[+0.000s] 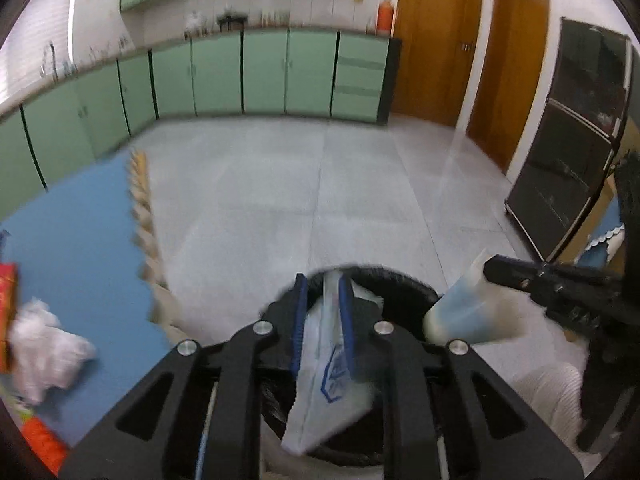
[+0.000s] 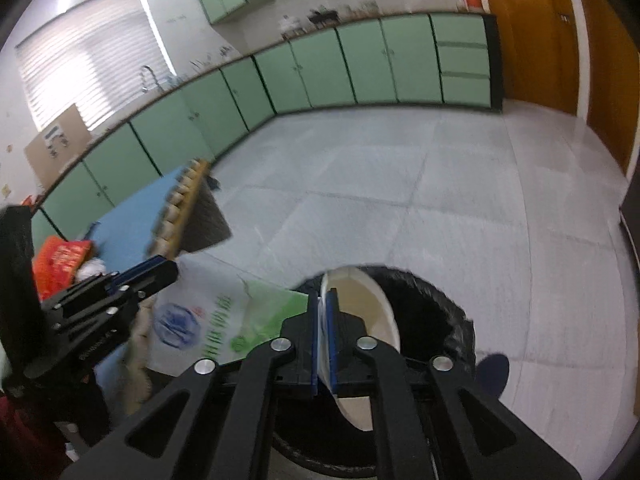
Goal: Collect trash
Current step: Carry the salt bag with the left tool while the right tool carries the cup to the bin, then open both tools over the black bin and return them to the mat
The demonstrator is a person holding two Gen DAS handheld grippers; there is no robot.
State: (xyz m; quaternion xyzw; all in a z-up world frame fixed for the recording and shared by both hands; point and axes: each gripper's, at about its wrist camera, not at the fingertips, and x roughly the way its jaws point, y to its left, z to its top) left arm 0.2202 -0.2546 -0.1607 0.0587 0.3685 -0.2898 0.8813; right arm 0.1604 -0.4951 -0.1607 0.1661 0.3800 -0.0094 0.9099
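Note:
My left gripper (image 1: 322, 284) hangs over the black-lined trash bin (image 1: 404, 284). A white plastic bag with blue print (image 1: 328, 380) hangs between its blue pads, and a dark gap shows beside the left pad, so the jaws are open. My right gripper (image 2: 324, 300) is shut on the rim of a white paper bowl (image 2: 368, 308), tilted over the bin (image 2: 432, 312). In the left wrist view the right gripper (image 1: 492, 268) and its bowl (image 1: 472, 316) are at the right. The right wrist view has the left gripper (image 2: 164, 270) and the green-and-white bag (image 2: 216, 320) at the left.
A blue-topped table (image 1: 72, 232) stands to the left, with crumpled white tissue (image 1: 44, 344) and a red packet (image 2: 60, 260) on it. Green cabinets (image 1: 264, 72) line the far wall. A dark glass cabinet (image 1: 572, 140) stands at the right. Grey tiled floor lies beyond the bin.

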